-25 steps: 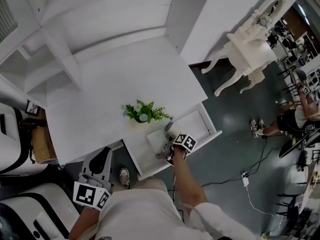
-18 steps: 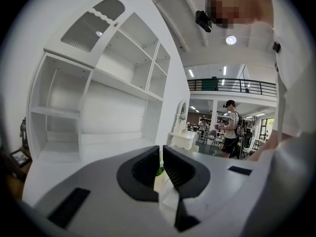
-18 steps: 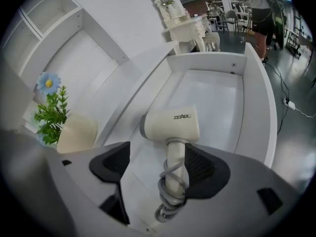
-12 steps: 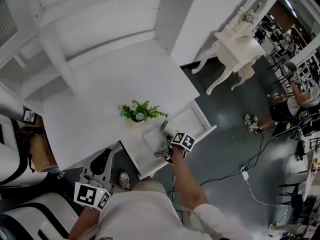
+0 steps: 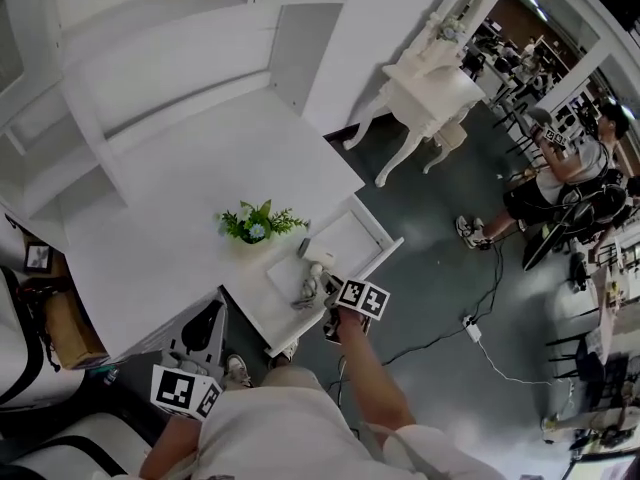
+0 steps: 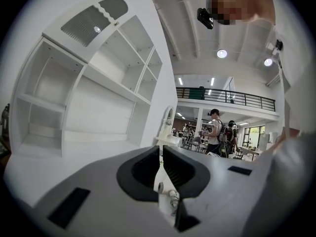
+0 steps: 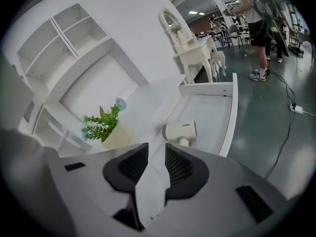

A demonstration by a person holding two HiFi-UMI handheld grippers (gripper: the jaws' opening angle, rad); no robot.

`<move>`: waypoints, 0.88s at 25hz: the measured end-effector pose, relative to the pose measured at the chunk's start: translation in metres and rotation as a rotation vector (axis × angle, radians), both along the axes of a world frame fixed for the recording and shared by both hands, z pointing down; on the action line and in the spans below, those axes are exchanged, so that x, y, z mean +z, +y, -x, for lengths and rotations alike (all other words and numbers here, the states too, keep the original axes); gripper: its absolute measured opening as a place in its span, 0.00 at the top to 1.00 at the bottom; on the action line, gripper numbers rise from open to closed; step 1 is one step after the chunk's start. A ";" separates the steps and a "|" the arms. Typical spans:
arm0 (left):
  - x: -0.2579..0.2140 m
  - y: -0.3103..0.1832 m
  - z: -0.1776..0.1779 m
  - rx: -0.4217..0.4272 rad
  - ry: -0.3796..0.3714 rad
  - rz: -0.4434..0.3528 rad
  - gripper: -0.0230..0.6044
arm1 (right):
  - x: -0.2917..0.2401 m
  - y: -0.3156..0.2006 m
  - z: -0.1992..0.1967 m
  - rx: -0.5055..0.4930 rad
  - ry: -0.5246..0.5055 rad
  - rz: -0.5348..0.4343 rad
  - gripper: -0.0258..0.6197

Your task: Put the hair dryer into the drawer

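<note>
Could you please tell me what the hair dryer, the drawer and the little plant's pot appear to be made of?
Hair dryer: likely plastic, a smooth matt cream shell with printed lettering.
Drawer: probably painted wood or board, flat white panels with an even satin sheen.
Pot: unclear, perhaps ceramic or plastic; plain pale cream surface.

white hair dryer (image 7: 180, 131) lies inside the open drawer (image 7: 230, 116).
</note>
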State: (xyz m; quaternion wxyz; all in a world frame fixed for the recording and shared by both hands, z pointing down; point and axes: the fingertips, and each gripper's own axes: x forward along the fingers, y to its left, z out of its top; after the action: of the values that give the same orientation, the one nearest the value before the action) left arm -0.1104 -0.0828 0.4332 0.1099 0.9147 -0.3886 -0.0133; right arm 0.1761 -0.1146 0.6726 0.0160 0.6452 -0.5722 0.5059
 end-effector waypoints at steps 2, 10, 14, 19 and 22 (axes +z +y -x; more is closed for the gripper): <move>0.002 0.003 -0.001 0.026 0.006 -0.004 0.91 | -0.011 0.010 0.003 0.014 0.004 -0.028 0.84; -0.002 -0.004 0.014 0.046 0.008 -0.062 0.91 | -0.069 0.026 0.023 -0.020 -0.006 -0.229 0.95; -0.011 -0.012 0.020 0.033 0.000 -0.097 0.91 | -0.116 0.023 0.025 -0.032 0.045 -0.344 0.95; -0.028 -0.015 0.021 0.019 0.009 -0.125 0.91 | -0.181 0.026 0.034 -0.074 0.142 -0.485 0.95; -0.044 -0.018 0.022 0.011 0.025 -0.152 0.91 | -0.220 0.029 0.041 -0.097 0.205 -0.569 0.95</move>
State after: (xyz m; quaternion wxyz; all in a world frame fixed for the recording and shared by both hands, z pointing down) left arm -0.1323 -0.1011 0.3887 0.0449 0.9223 -0.3801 -0.0538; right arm 0.1348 -0.0860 0.4523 -0.0836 0.6434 -0.7165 0.2563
